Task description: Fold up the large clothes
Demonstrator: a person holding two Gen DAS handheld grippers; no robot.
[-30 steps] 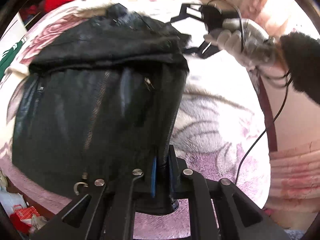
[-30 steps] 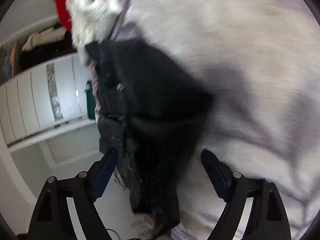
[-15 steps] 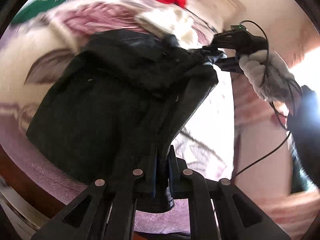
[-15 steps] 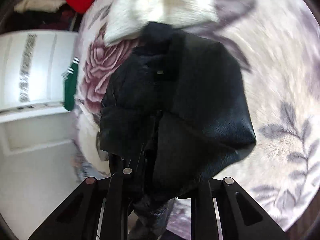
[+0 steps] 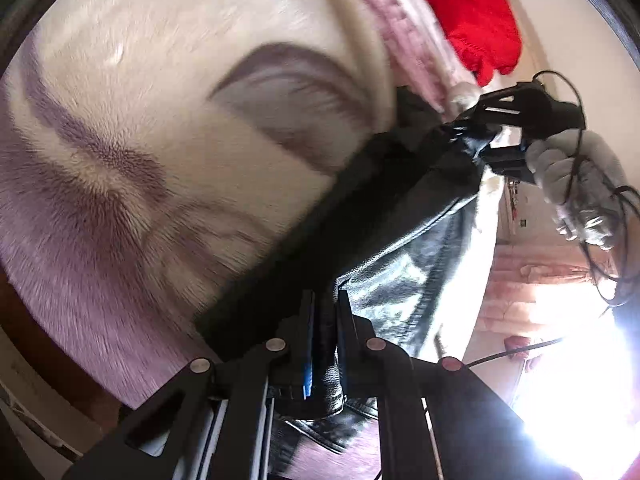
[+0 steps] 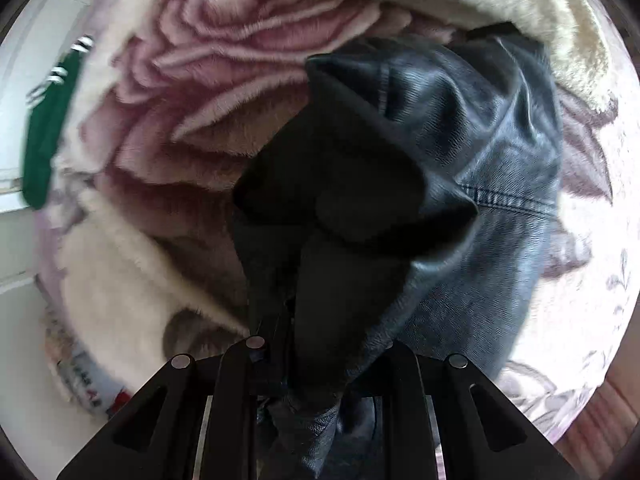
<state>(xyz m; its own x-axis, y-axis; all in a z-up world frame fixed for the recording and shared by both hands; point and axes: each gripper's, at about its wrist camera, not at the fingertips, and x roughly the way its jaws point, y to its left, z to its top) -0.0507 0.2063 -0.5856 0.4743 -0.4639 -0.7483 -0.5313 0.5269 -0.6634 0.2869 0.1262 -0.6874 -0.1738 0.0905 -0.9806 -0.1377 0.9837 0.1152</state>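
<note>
Two hand-held grippers clamp one black leather jacket [image 5: 404, 216], lifted taut above floral fleece blanket [image 5: 160, 128] on bed. Left hand-held gripper [image 5: 325, 308] pinched together on hem at 6 o'clock. Right hand-held gripper [image 5: 486, 140] at 2 o'clock, gloved hand [image 5: 576, 184] behind, closed on bunched edge. Grained surface, stitched seam, dark lining folded over. Red garment [image 5: 468, 12] at 1 o'clock, probably knitwear; view blurred.
</note>
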